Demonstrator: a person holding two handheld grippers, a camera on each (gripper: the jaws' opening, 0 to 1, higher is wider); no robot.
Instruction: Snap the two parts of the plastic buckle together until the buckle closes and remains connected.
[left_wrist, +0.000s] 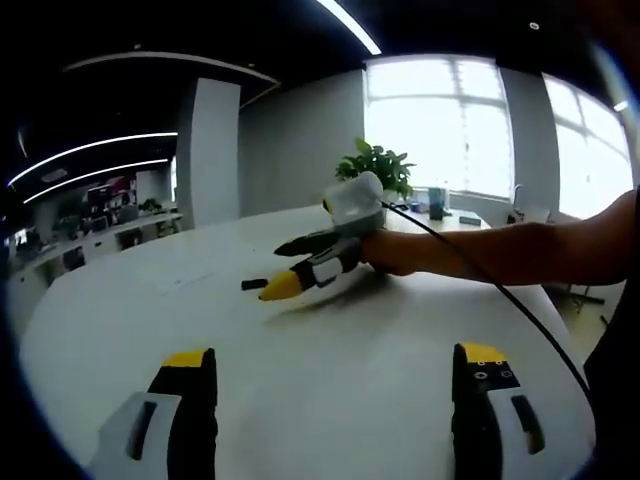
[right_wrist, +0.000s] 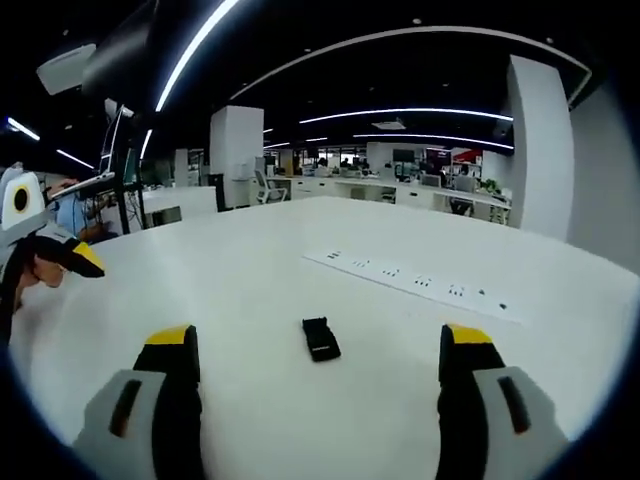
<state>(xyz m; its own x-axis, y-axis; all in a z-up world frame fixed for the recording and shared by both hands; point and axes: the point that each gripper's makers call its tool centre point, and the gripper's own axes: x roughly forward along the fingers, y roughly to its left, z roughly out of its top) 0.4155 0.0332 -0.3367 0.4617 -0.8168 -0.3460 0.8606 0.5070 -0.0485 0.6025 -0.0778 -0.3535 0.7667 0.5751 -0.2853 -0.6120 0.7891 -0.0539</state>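
A: Nearest in the right gripper view is the right gripper (right_wrist: 315, 375) itself, its yellow-tipped jaws rising from the bottom of the frame, spread wide with nothing between them.

B: And just beyond them?

A: The buckle (right_wrist: 321, 338), small and black, lying flat on the white surface (right_wrist: 250, 290), a little below the frame's centre and between the two jaws' lines, touching neither. Its long axis runs from the bottom of the frame toward the top, leaning slightly left at the far end. Whether it is one part or two joined, I cannot tell.

B: What lies around it?

A: A white power strip (right_wrist: 415, 283) beyond it, running from centre to right, well apart from it. Nothing stands between the jaws and the buckle.

B: The other hand's tool?

A: The left gripper (left_wrist: 335, 385) shows its jaws wide apart at the bottom of the left gripper view, empty. Across that frame's centre the right gripper appears again, held by a person's hand (left_wrist: 392, 252), its yellow tip pointing left at a small dark piece (left_wrist: 254, 284) lying on the surface. A black cable (left_wrist: 500, 290) trails off to the lower right.

B: Further back?

A: A potted plant (left_wrist: 375, 165) near the bright windows (left_wrist: 440, 120).
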